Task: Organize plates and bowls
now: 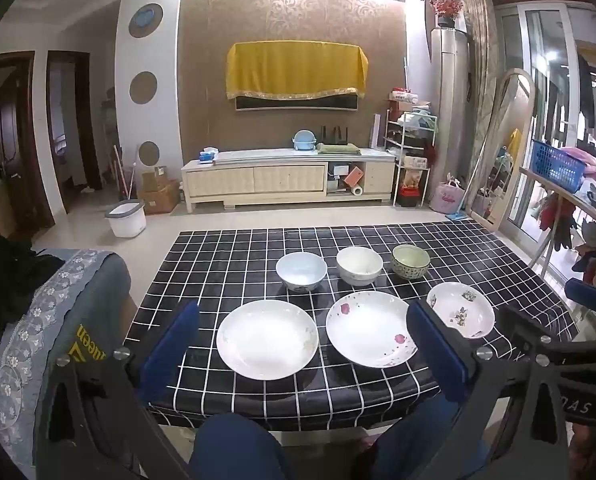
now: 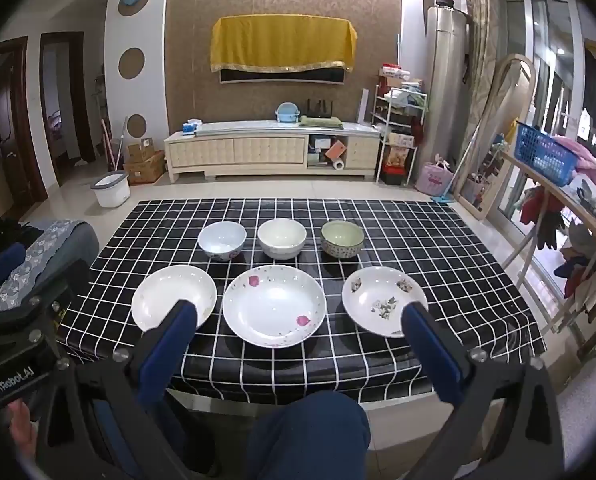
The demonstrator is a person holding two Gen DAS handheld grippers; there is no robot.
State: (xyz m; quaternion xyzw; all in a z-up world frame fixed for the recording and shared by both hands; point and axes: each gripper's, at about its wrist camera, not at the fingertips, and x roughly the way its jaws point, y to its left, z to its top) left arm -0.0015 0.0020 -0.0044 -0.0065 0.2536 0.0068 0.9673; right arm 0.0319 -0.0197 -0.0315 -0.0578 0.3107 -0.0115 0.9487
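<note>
Three plates lie in a front row on the black checked table (image 2: 438,240): a plain white plate (image 1: 267,339) (image 2: 169,294), a pink-flowered plate (image 1: 368,328) (image 2: 273,305) and a smaller grey-flowered plate (image 1: 460,309) (image 2: 382,299). Behind them stand a pale blue bowl (image 1: 301,271) (image 2: 221,240), a white bowl (image 1: 358,265) (image 2: 281,238) and a green bowl (image 1: 410,261) (image 2: 342,238). My left gripper (image 1: 304,322) is open and empty, held above the table's near edge. My right gripper (image 2: 302,316) is open and empty, also short of the plates.
A chair with a lace cover (image 1: 57,304) stands left of the table. A wooden rack with clothes and a blue basket (image 2: 546,156) stands at the right. The person's knees (image 2: 310,432) are under the near edge. A TV cabinet (image 1: 289,178) is far behind.
</note>
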